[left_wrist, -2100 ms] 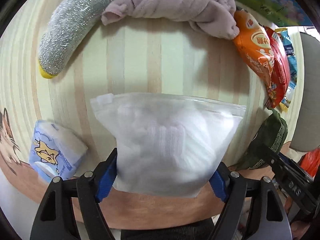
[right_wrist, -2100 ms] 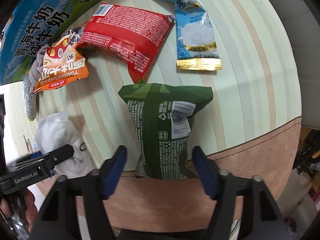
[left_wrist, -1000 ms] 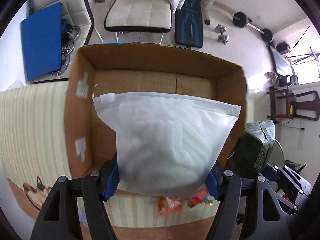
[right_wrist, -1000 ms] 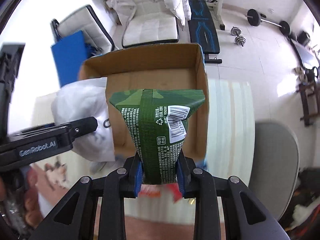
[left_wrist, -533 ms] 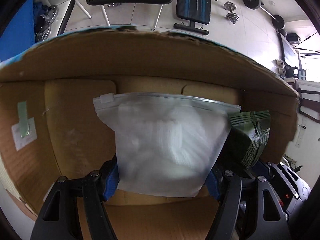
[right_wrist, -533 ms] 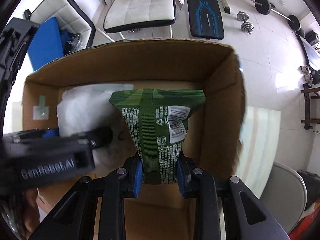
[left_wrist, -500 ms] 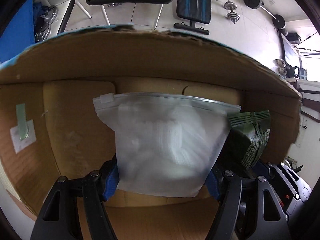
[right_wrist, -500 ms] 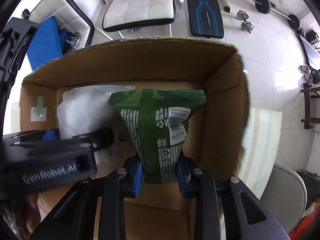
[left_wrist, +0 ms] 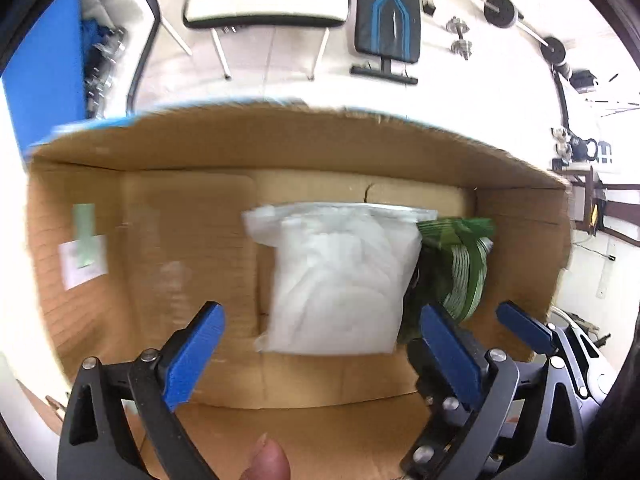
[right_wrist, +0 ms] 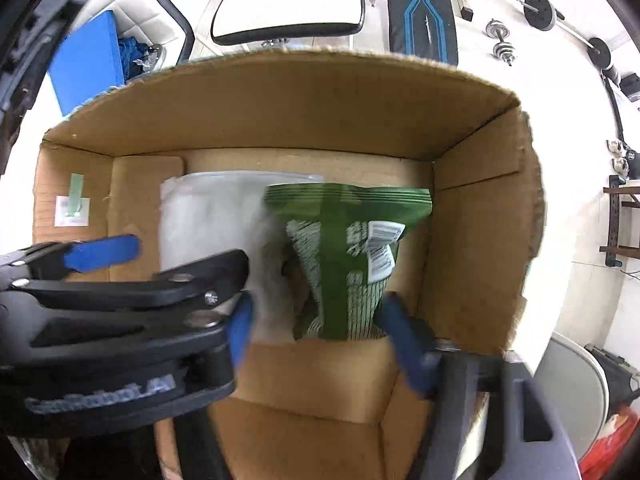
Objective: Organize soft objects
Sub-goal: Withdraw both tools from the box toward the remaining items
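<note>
the white translucent zip-seal plastic bag and the green foil snack packet lie side by side inside the open brown cardboard box, the packet to the bag's right and partly tucked behind its edge. the left tongs are spread wide with blue pads clear of the bag. the right tongs are also spread, gripping nothing, above the packet's near end.

box left half floor bare, passable | right half taken: white bag touching green packet | walls all round, top open
</note>
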Demonstrator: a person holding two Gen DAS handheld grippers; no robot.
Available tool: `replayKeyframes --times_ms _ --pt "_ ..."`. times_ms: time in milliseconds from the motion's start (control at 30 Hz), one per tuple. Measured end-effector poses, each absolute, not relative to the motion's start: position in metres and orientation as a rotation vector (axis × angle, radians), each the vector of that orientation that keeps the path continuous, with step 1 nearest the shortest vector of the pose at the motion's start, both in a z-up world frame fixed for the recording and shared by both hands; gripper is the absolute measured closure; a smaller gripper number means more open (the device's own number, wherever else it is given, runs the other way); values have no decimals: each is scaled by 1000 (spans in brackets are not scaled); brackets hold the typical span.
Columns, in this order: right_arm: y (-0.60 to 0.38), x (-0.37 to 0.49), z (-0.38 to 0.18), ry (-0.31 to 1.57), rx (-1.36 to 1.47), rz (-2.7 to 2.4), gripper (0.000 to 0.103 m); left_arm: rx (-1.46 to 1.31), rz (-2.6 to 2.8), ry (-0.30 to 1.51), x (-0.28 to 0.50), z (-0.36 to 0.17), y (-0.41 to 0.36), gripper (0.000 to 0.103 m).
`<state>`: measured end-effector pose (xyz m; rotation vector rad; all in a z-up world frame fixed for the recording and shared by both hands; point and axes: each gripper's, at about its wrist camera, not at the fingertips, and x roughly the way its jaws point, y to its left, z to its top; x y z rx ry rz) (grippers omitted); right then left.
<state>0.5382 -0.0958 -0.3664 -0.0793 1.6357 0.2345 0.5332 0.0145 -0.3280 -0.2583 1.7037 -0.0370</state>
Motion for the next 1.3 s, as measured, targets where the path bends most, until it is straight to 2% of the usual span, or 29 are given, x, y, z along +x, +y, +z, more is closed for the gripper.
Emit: replayKeyframes --times_ms 100,200,300,600,867,967,1133,1167,1200,1267,1300 --pt "-106 527 -347 1626 -98 212 16 -239 -13 1641 525 -300 22 1" --pt "-113 512 -327 1586 -107 194 3 -235 -2 1584 505 -278 37 1" --pt "-113 499 -303 1541 -95 176 0 -217 15 1533 485 -268 45 1" --pt "-122 437 -245 1391 -63 169 0 -188 31 1430 412 -219 45 1" --pt "-113 379 -226 1335 -47 257 0 -139 73 1355 349 -197 50 1" --pt "-125 348 -237 1348 -68 287 0 -104 104 1386 317 -220 51 1" --pt "-139 305 -304 1446 -186 279 0 -78 65 1519 289 -286 42 3" --pt "-140 302 -318 1464 -198 275 3 -68 62 1536 286 -295 38 14" --pt "-141 301 -337 1489 -211 277 15 -53 49 1554 285 -303 33 24" --pt "-143 302 -365 1539 -213 288 28 -19 21 1584 284 -318 19 27" --pt "-144 304 -383 1576 -212 290 28 -5 12 1589 284 -323 13 27"
